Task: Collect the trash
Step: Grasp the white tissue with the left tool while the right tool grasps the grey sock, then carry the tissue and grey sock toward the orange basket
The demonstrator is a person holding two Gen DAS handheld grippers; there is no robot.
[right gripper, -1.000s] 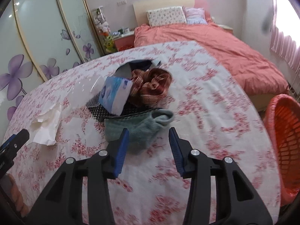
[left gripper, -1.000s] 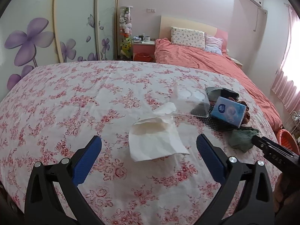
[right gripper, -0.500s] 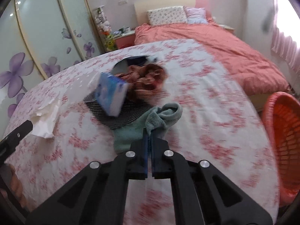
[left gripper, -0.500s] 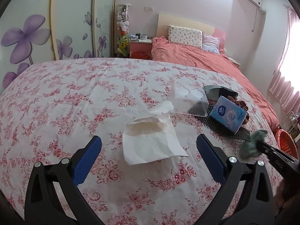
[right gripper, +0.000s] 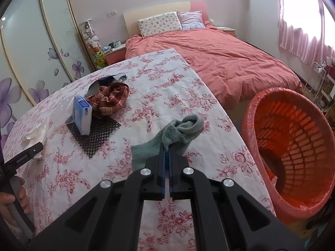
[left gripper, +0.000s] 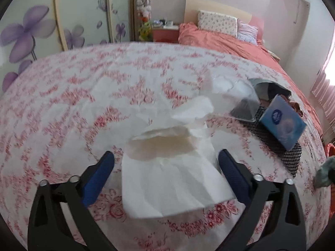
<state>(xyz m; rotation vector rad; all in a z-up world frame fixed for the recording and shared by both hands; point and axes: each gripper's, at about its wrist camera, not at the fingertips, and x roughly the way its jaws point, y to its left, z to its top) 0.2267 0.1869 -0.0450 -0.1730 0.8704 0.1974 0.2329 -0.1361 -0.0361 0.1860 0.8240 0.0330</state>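
Note:
My right gripper (right gripper: 166, 153) is shut on a grey-green sock (right gripper: 184, 129) and holds it above the floral tablecloth, left of the orange trash basket (right gripper: 293, 146). The sock also shows at the right edge of the left wrist view (left gripper: 324, 172). My left gripper (left gripper: 166, 167) is open, its blue fingers on either side of a crumpled white tissue (left gripper: 171, 163) that lies on the table. The tissue shows small at the left in the right wrist view (right gripper: 34, 132).
A blue tissue pack (right gripper: 82, 115) stands on a black mesh mat (right gripper: 94, 132), with a red plaid cloth (right gripper: 111, 100) behind it. A clear plastic box (left gripper: 234, 94) lies near the pack. A pink bed (right gripper: 219, 58) stands beyond the table.
My right gripper has shut on the sock, lifted it and swung right toward the basket. My left gripper has moved forward, so the tissue now lies between its open fingers.

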